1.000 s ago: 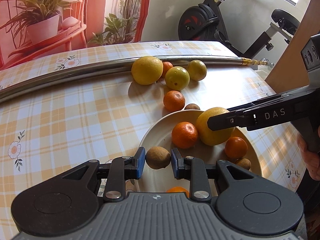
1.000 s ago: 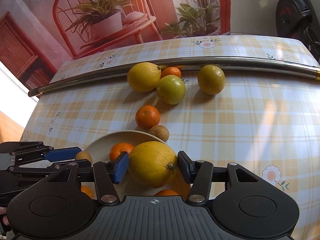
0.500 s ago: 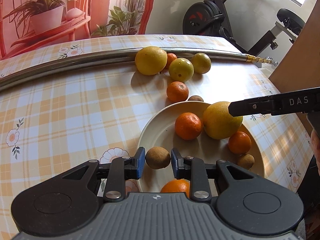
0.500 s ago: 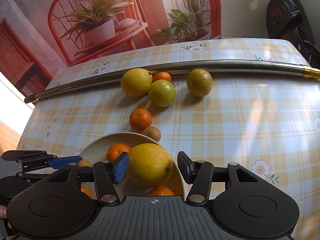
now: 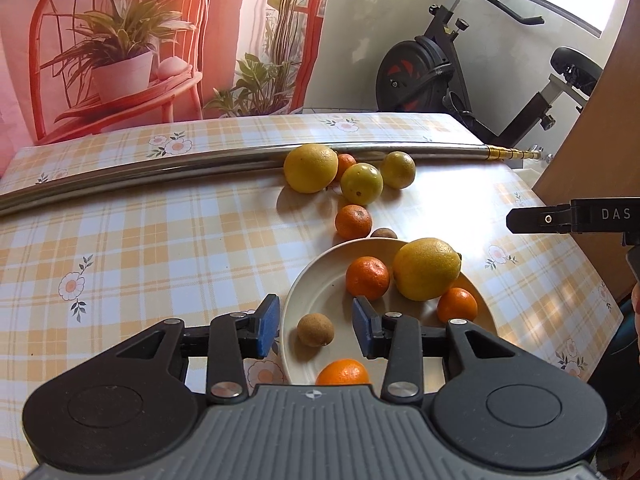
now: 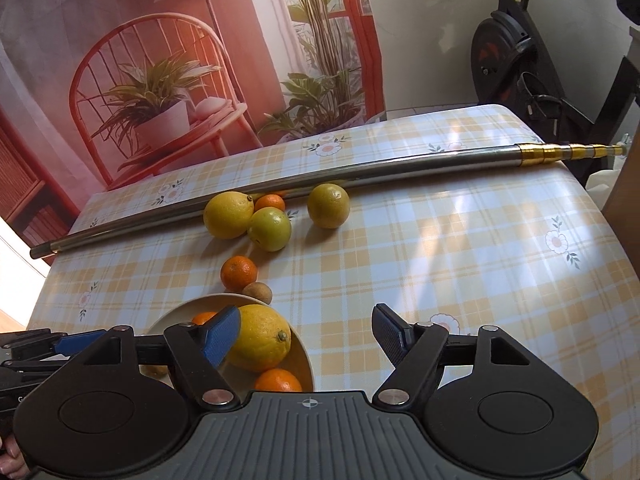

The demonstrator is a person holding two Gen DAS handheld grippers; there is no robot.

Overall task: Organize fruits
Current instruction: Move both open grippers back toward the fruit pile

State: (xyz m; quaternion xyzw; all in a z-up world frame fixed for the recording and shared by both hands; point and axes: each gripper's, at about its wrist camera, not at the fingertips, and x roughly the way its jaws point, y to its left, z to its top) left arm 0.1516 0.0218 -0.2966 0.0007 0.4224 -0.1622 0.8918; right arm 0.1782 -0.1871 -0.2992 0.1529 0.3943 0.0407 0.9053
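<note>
Left wrist view puts our left gripper (image 5: 314,330) nearest: its jaws have just been opening, and the small brown fruit (image 5: 315,330) they pinched a second ago now lies free between the blue pads, resting on the cream plate (image 5: 304,296). Our right gripper (image 6: 306,334) has done the same; its jaws have just spread wide and pulled clear to the right of the big yellow lemon (image 5: 426,269), which now sits on the plate on its own. We judge both drops done, so each gripper is free for another fruit. With them on the plate lie three mandarins, one beside the lemon (image 5: 367,283), one at the right edge (image 5: 457,305) and one at the near rim (image 5: 343,372). Just past the far rim another brown fruit (image 6: 257,293) and a loose mandarin (image 6: 239,273) wait on the table, and farther off a second lemon (image 6: 228,215), a greenish citrus (image 6: 269,228), a small mandarin (image 6: 270,202) behind them and a yellow-green citrus (image 6: 328,205) crowd against a long metal pole (image 6: 400,166). These six look like what we have left to gather. They rest on a checked yellow tablecloth (image 6: 460,248) with printed flowers. Behind it hangs a backdrop picturing a red chair with a potted plant (image 5: 116,64), and an exercise bike (image 5: 460,68) stands to the right.
</note>
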